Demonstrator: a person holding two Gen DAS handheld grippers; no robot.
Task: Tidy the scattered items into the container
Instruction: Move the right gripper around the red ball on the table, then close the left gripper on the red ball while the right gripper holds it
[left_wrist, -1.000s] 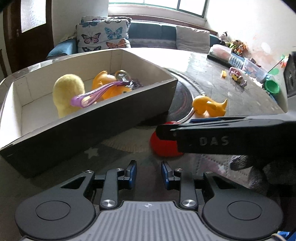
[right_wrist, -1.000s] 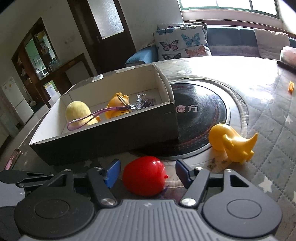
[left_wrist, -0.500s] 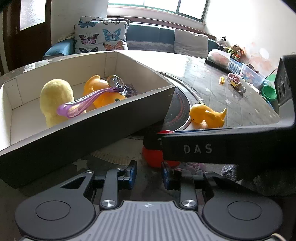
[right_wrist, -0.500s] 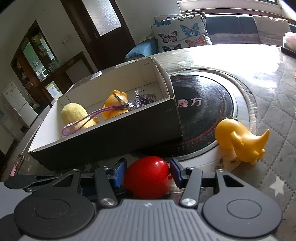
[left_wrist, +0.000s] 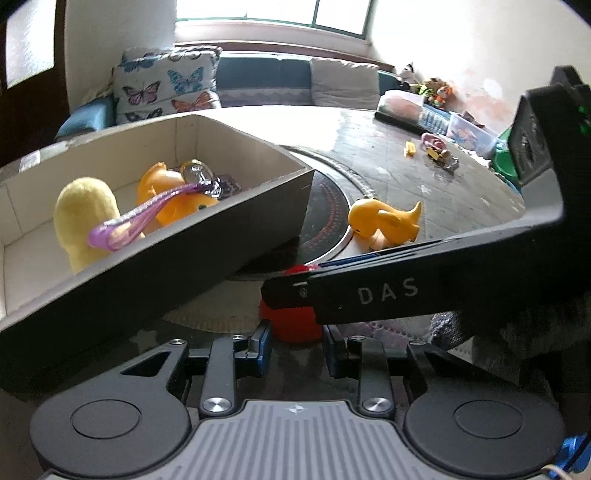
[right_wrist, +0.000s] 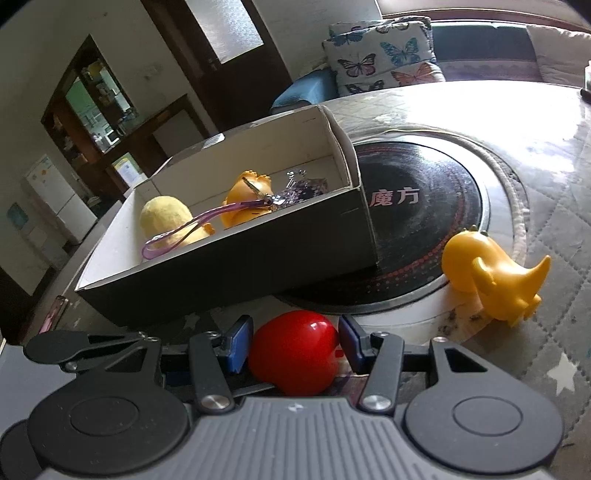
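Note:
A glossy red toy sits between the blue pads of my right gripper, which is shut on it just in front of the dark cardboard box. The box holds a yellow plush, an orange toy and a purple strap. A yellow-orange dinosaur toy stands on the table to the right. In the left wrist view my left gripper is open and holds nothing. The right gripper's black body crosses in front of it and hides part of the red toy. The box and dinosaur toy lie beyond.
A black round disc with white characters lies under the box's right end. Small toys, plastic bins and a green bowl sit at the table's far right. A sofa with a butterfly cushion is behind the table.
My right gripper's jaws have closed in from wide apart onto the red toy. The left gripper's jaw gap is unchanged, and its view has shifted a little.

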